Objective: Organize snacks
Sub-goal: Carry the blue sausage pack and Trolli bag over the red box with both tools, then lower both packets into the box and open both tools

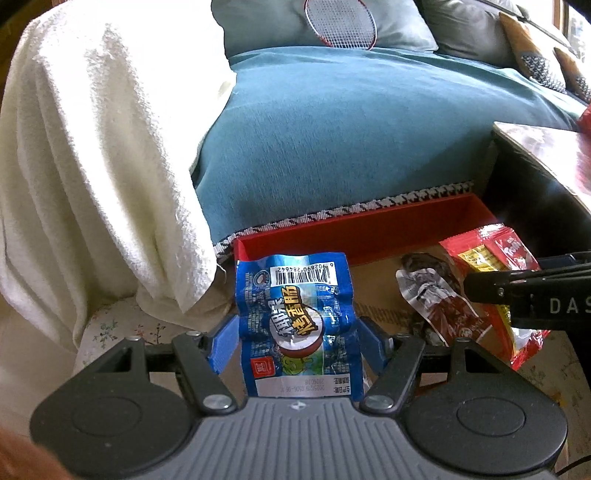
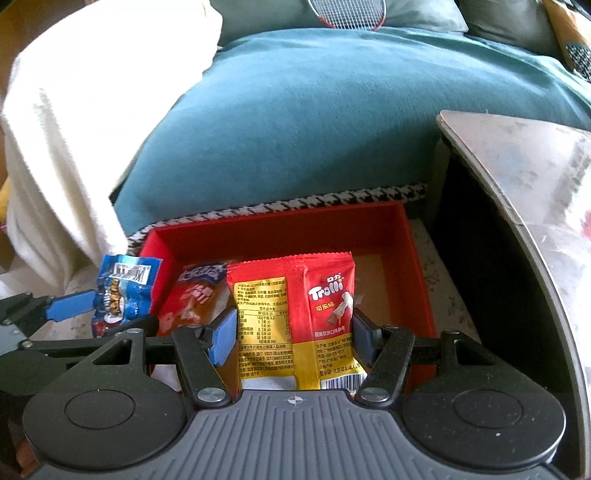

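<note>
Snacks go into the red box (image 2: 402,240) at centre frame: right gripper (image 2: 291,332) clamps the Trolli packet (image 2: 325,306) over it, left gripper (image 1: 295,339) clamps the blue packet (image 1: 295,306) nearby for dropping.

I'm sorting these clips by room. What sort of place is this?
Most likely a home living room: a sofa under a teal cover with cushions, a low table beside it, and a badminton racket lying on the cushions.

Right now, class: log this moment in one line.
left gripper: holds blue packet | right gripper: holds Trolli packet | red box: below
</note>
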{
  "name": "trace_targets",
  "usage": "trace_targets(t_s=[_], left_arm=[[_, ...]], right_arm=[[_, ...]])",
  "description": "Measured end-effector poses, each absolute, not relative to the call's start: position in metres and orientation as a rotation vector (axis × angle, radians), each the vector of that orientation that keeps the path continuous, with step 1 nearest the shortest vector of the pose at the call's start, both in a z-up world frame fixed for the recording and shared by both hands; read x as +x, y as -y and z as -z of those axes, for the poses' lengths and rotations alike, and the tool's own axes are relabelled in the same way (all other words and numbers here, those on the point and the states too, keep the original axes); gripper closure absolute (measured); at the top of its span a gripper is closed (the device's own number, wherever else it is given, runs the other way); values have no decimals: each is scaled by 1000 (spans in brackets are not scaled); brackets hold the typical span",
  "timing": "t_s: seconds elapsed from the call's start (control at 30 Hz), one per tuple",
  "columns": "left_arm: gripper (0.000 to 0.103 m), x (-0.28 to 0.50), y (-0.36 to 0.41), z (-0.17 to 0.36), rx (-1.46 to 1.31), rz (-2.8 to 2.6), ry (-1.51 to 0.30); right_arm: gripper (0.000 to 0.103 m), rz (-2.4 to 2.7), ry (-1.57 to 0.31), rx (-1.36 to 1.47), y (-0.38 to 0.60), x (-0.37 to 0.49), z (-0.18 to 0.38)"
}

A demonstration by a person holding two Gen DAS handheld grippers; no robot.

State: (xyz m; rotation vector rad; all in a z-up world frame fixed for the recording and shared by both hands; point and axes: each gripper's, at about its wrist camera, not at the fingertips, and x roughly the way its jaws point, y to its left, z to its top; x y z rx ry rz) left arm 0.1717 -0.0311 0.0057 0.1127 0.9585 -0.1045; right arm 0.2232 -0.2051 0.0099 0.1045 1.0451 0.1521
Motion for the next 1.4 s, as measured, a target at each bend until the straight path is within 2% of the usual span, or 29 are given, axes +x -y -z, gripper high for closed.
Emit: trace_targets(t_s=[0.9,1.4], left_arm=[[41,201,47,36,169,73,-1016],[40,202,50,41,187,77,-1017]], right_arm=[[33,-75,-1164,94,215,264,48],[25,-67,-1175,97,218,267,54]])
